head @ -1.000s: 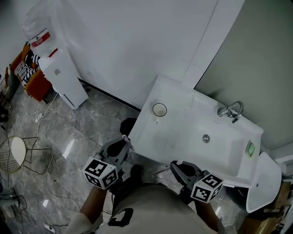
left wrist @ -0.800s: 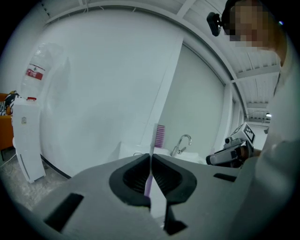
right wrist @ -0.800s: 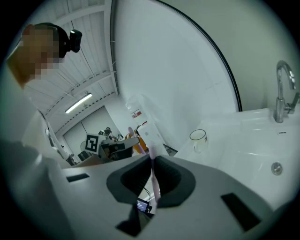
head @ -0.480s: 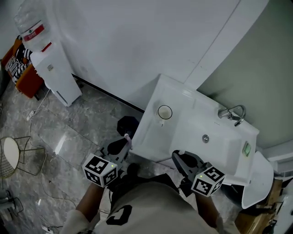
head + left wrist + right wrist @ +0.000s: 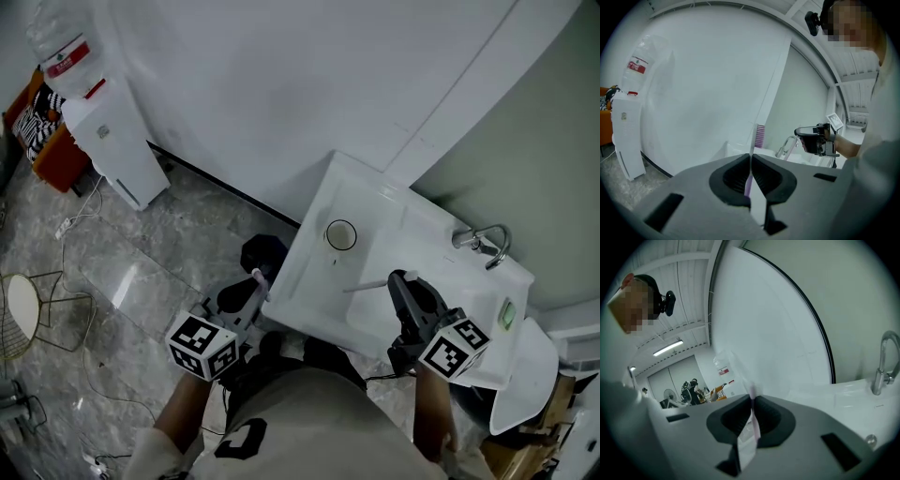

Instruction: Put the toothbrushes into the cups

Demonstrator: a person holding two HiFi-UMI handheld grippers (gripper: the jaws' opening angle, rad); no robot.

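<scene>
Left hand-held gripper (image 5: 251, 292) is pressed together on a purple toothbrush (image 5: 760, 136), bristles up, just off the sink's (image 5: 309, 253) near-left edge; right hand-held gripper (image 5: 398, 281) pinches a pale toothbrush (image 5: 366, 286), held about level over the sink, its free end towards the left; the cup (image 5: 340, 234) stands upright on the sink's left ledge, apart from both brushes; tap (image 5: 483, 242) at the far right.
</scene>
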